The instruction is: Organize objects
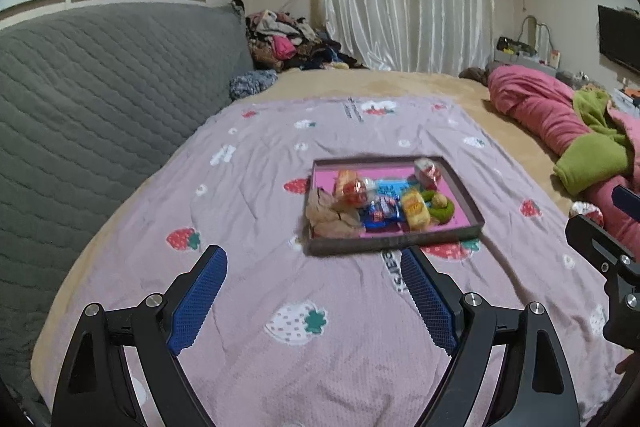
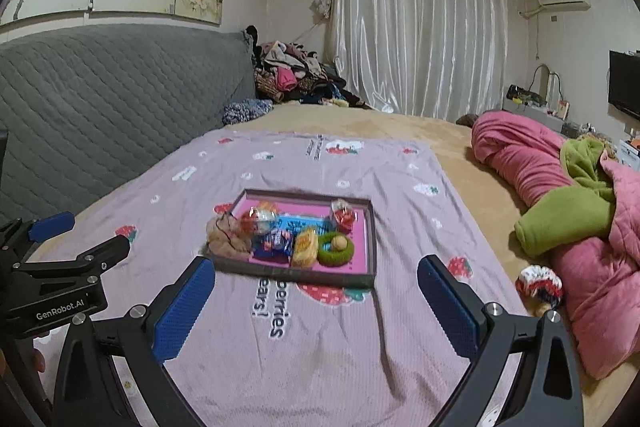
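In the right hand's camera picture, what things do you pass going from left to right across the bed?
Grey quilted headboard → tray of snacks → red, white and blue scrunchie → rolled pink and green blanket.

Right gripper (image 2: 316, 277) at bottom centre, jaws spread, nothing between them. Tray (image 2: 370, 239) of snacks sits mid-frame on the strawberry blanket (image 2: 320, 347). Scrunchie (image 2: 539, 285) lies right, beside the pink quilt (image 2: 592, 267).

Tray (image 1: 464, 227) contents blurred, wrappers unreadable; blanket's (image 2: 320, 347) lettering partly hidden by tray.
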The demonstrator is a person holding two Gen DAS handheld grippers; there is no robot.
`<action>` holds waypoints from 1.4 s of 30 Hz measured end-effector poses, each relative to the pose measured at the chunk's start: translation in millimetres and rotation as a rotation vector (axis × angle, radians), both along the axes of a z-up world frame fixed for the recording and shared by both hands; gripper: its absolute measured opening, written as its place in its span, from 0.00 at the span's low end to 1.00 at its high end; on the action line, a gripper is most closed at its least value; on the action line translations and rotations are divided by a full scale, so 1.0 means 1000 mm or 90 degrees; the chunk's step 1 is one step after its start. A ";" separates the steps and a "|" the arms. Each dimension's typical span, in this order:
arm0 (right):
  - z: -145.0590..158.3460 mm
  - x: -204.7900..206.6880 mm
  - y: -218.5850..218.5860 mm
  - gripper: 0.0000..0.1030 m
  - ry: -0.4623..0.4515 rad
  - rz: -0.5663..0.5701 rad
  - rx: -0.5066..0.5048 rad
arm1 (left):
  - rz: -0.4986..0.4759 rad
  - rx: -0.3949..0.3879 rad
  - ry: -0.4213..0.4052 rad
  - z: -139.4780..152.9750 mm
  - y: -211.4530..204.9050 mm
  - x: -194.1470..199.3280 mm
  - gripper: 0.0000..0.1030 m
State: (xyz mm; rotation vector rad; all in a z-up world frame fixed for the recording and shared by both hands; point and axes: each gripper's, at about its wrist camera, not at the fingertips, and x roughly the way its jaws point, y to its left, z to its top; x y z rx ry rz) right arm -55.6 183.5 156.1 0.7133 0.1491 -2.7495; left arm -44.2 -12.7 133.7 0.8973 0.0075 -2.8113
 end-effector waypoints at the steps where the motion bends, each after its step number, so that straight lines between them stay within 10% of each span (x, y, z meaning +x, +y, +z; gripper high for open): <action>1: -0.004 0.000 0.001 0.99 -0.003 -0.002 0.002 | -0.002 0.002 -0.002 -0.003 0.001 -0.001 0.87; 42: -0.110 0.000 0.012 0.99 -0.072 -0.014 0.022 | -0.013 0.011 -0.060 -0.106 0.019 0.000 0.87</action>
